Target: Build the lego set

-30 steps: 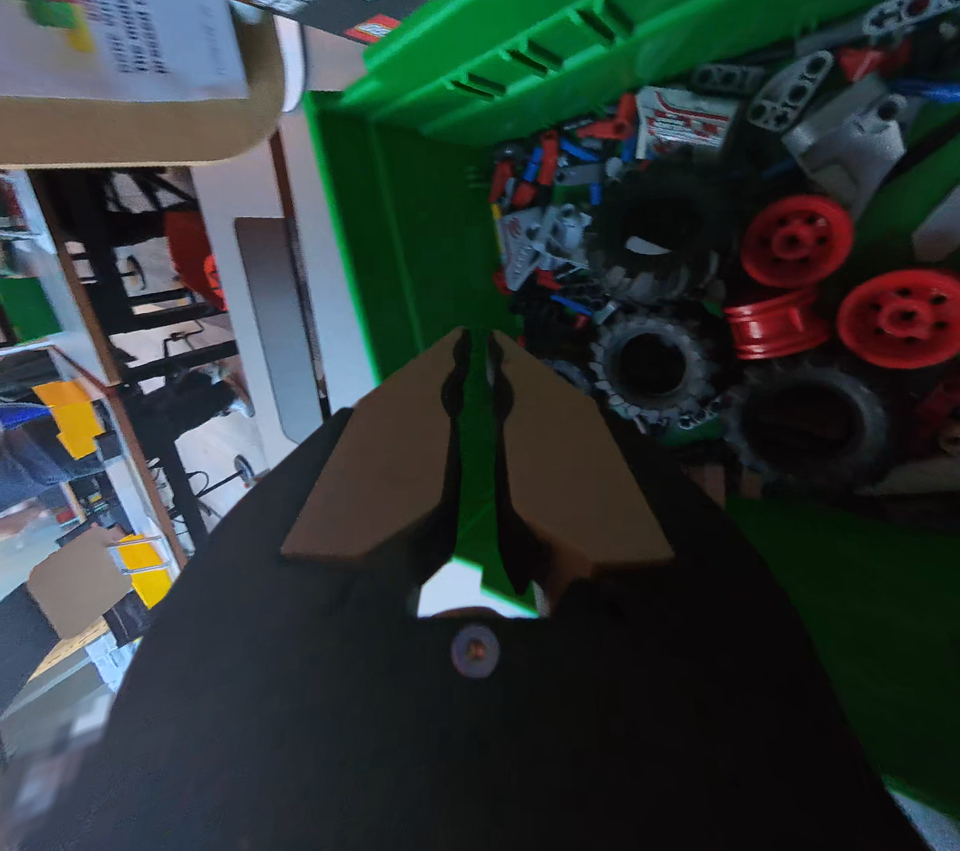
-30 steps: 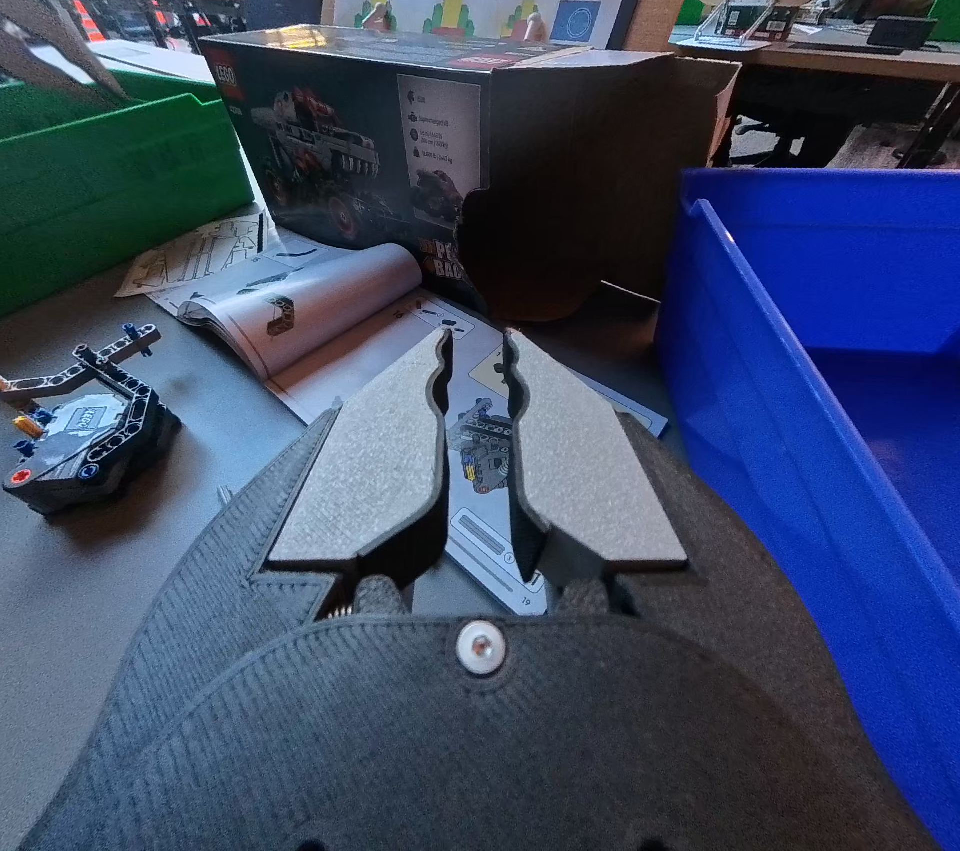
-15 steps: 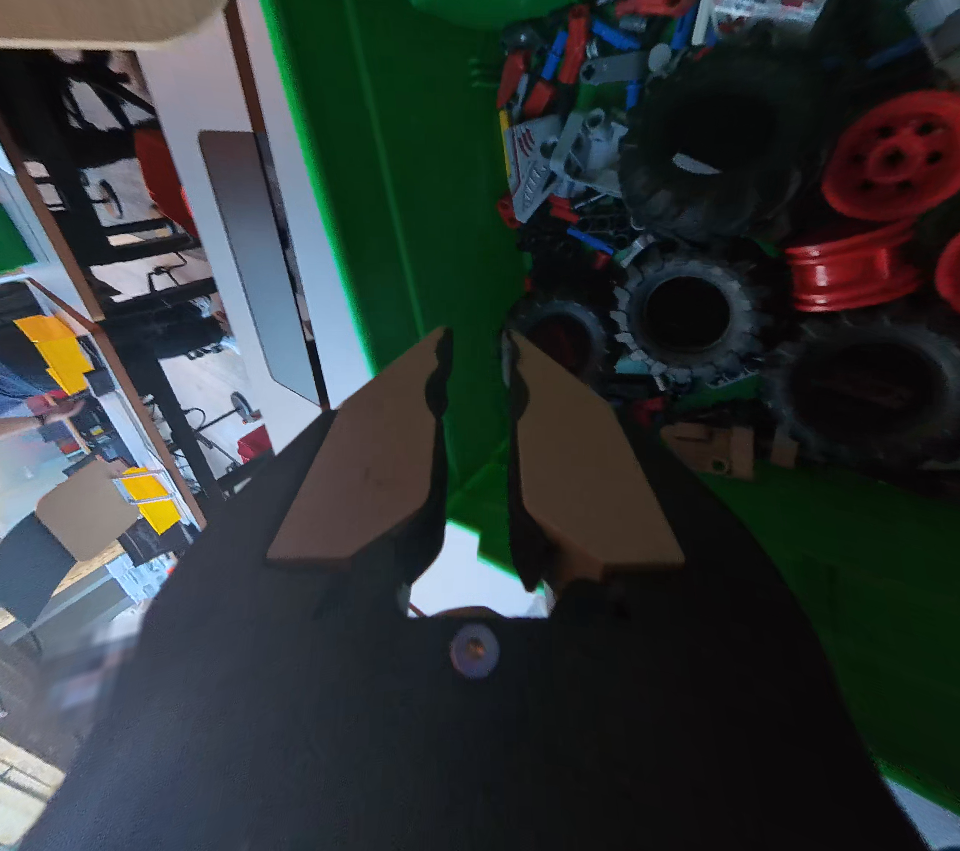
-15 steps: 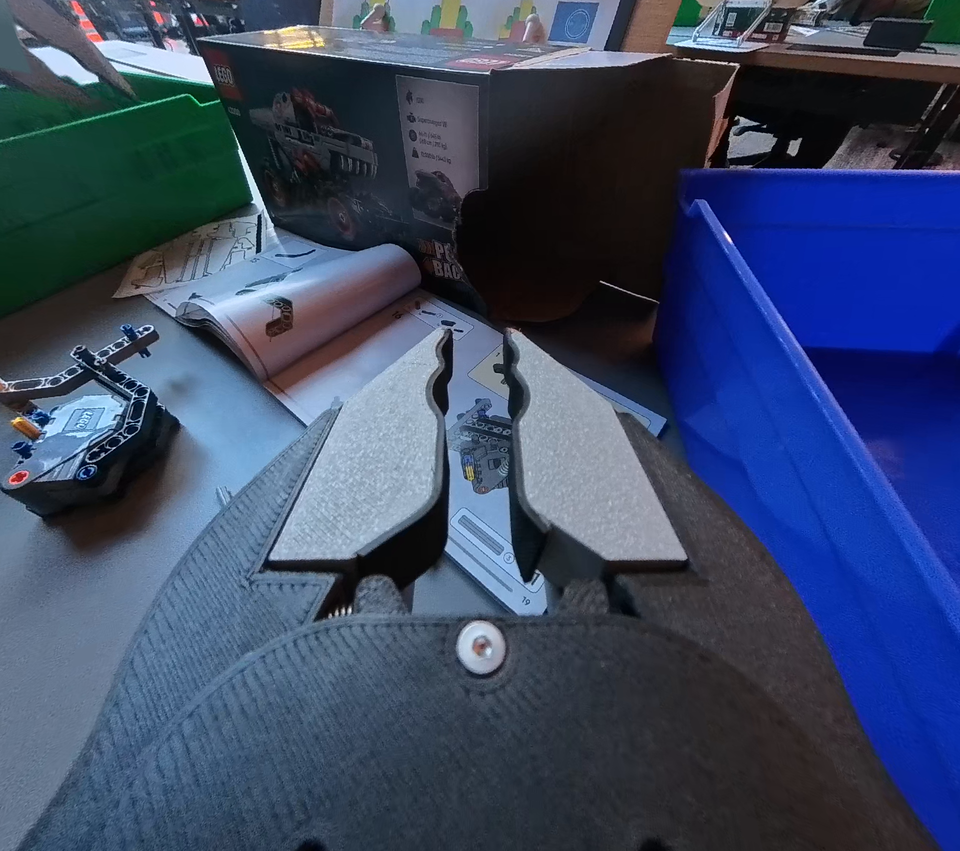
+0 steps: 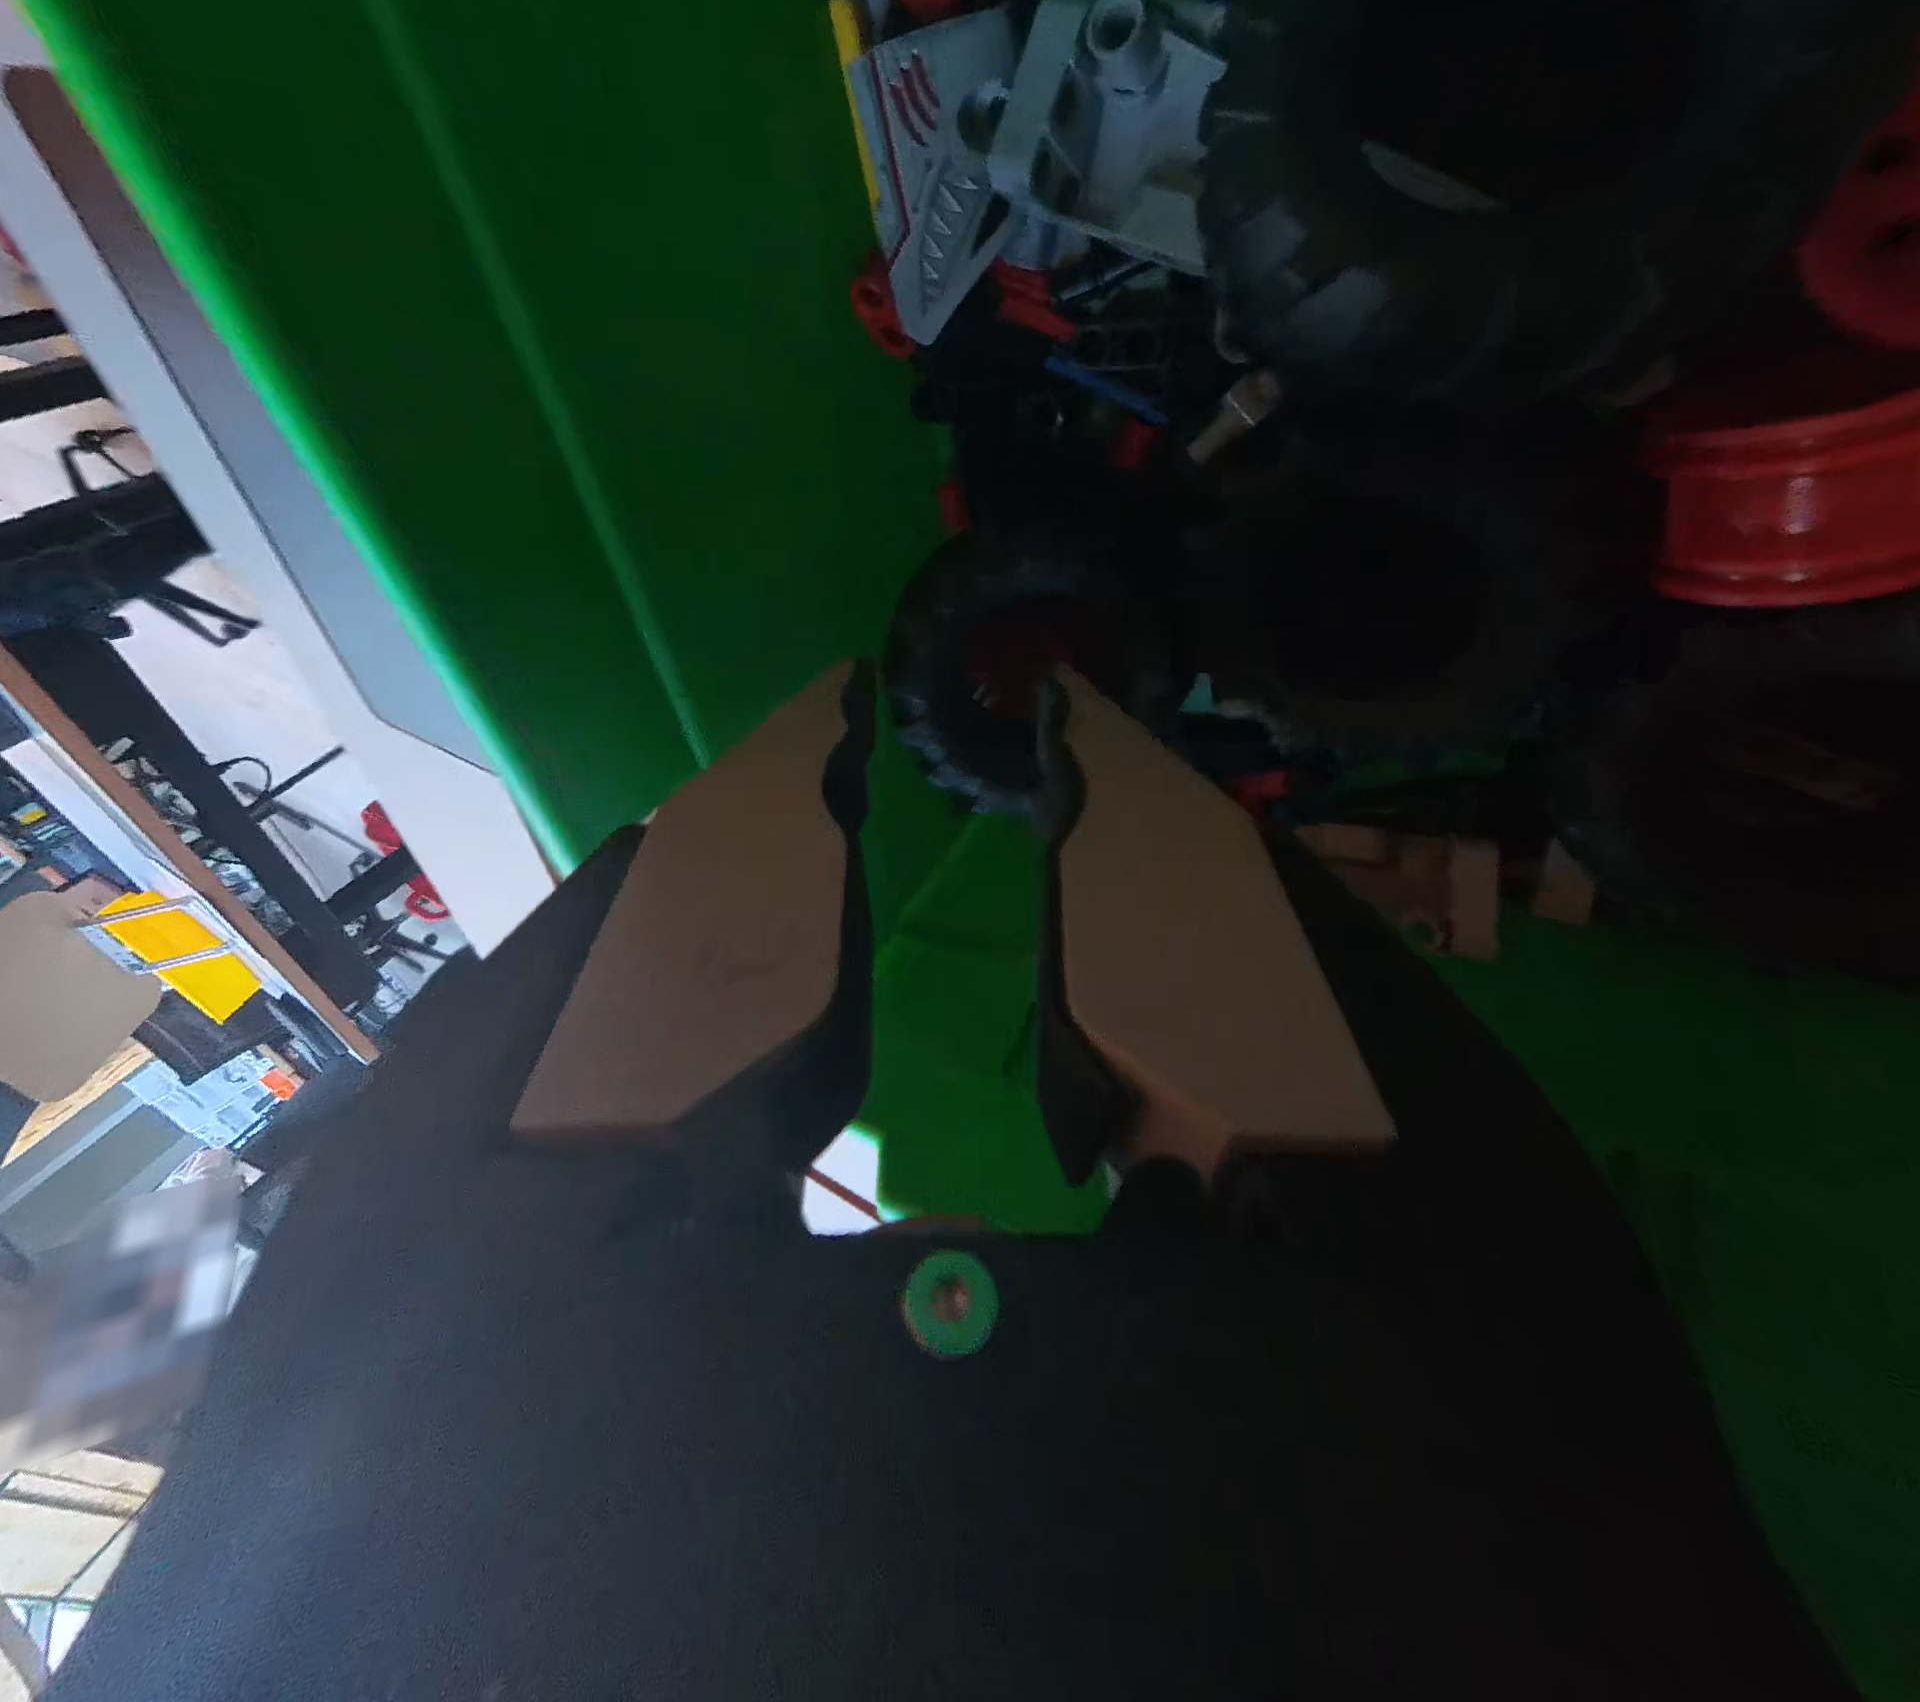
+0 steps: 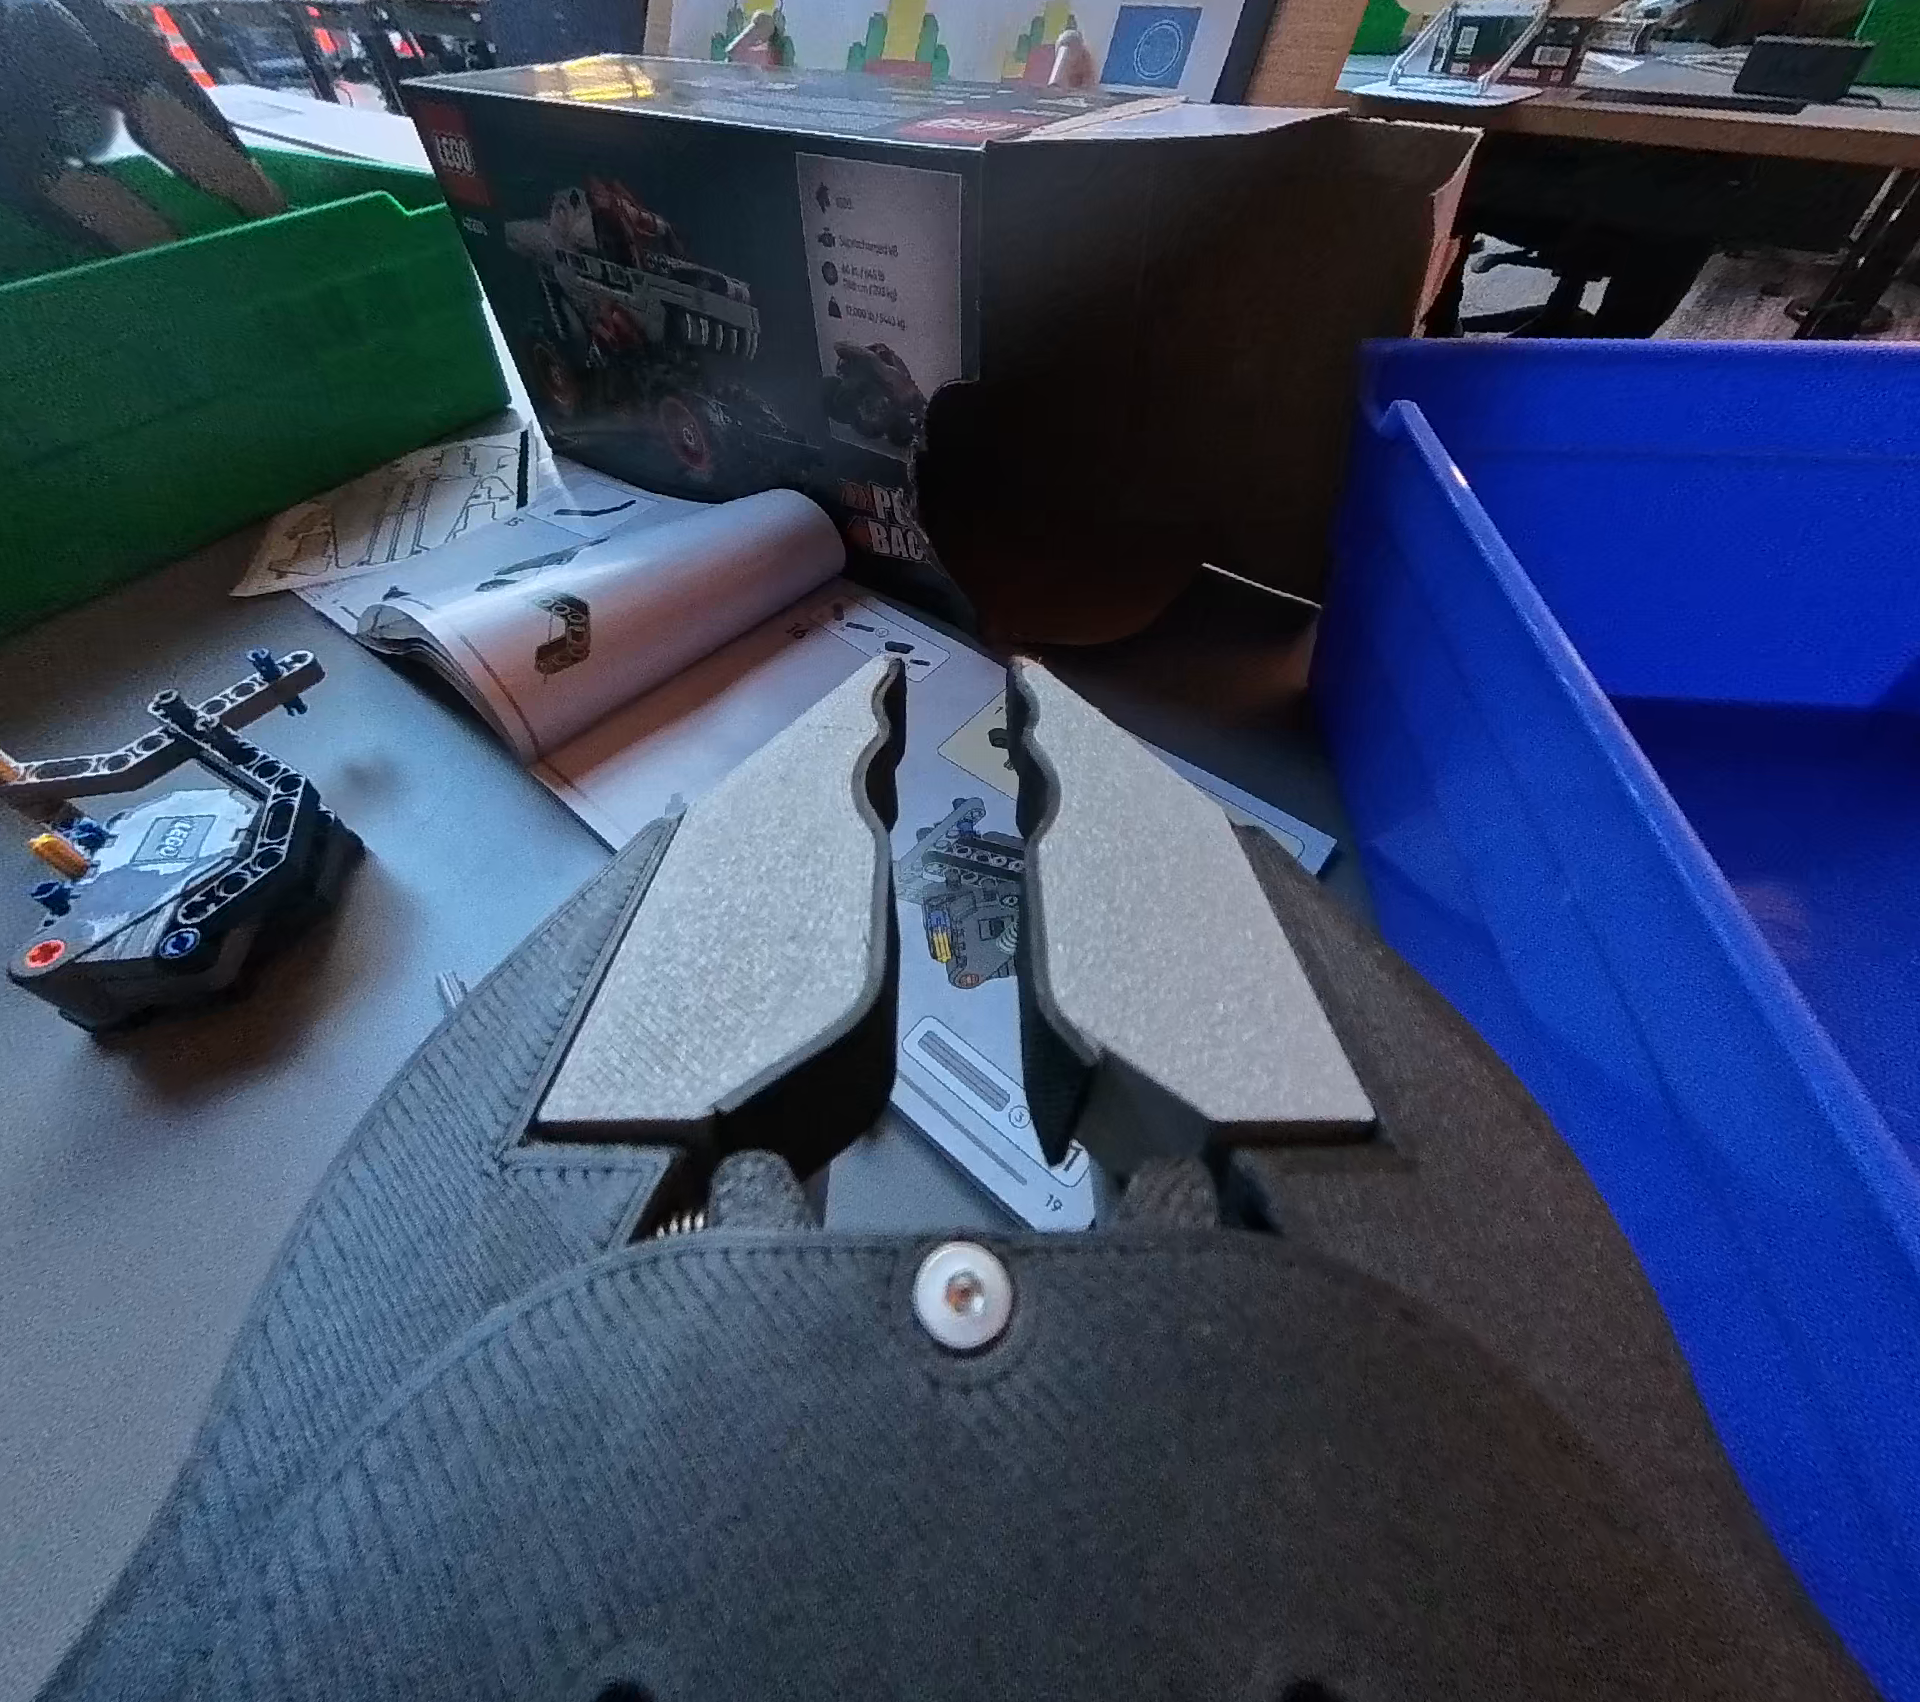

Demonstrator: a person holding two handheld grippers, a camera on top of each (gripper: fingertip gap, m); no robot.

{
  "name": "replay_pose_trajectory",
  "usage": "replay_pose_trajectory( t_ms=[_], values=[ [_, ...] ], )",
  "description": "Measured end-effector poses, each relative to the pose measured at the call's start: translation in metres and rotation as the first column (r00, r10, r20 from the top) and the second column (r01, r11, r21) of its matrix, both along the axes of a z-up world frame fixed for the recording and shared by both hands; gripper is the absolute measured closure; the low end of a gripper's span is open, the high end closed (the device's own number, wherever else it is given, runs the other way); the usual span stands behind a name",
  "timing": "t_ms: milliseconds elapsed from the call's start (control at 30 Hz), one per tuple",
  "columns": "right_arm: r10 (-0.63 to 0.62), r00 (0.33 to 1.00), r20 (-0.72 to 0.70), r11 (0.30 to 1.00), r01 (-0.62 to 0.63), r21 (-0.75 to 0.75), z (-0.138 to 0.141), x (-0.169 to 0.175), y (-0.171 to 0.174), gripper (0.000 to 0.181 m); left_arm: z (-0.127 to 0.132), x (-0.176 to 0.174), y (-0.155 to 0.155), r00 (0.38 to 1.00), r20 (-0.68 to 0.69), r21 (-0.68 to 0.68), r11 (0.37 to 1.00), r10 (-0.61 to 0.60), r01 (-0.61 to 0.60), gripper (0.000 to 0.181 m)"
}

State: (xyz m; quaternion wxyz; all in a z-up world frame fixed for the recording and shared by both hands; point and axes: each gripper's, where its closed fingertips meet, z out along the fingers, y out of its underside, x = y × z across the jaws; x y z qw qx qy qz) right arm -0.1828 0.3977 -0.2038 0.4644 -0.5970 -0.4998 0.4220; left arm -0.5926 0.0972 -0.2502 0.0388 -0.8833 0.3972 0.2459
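**Left fingers reach for a small wheel in the parts bin**

The green bin [image 5: 499,218] fills the left wrist view, its wall to the left of the fingers and its floor beneath them. The blue bin [image 6: 1621,717] stands just right of the right gripper [image 6: 954,686], well apart from the green one. Straight beyond the right fingers stands the set box [image 6: 727,281], and under their tips lies the open instruction booklet [image 6: 665,655] on the counter [image 6: 208,1185].

Left of the right fingers, near but apart, sits the partly built black frame [image 6: 177,863], so the build looks to be at an early stage. In the green bin, the loose pile lies ahead and right of the left gripper [image 5: 956,696]: large black tyres [image 5: 1455,125], a red rim [image 5: 1787,499] and grey panels [image 5: 1039,135].

The left fingers stand parted around a small black tyre with a red hub [image 5: 977,696], which sits between the tips; contact cannot be told. The right fingers are parted too and hold nothing.

The tyre is round and knobbly, so closing off-centre could squirt it into the pile. The dim, crowded heap could also let a neighbouring piece snag and come up with it.
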Motion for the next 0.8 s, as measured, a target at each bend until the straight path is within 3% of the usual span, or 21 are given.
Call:
replay_pose_trajectory(
  t_ms=[33, 800],
  values=[
    [0.000, 1.000, 0.000, 1.000, 0.000, 0.000, 0.000, 0.000, 0.000, 0.166, -0.002, -0.002, 0.001, 1.000, -0.013, -0.003, 1.000, 0.001, -0.001, 0.159],
    [0.001, 1.000, 0.002, 1.000, -0.001, -0.002, -0.001, 0.000, 0.000, 0.166, -0.007, -0.010, -0.012, 0.999, -0.022, -0.054, 0.997, 0.048, -0.049, 0.165]
  ],
)
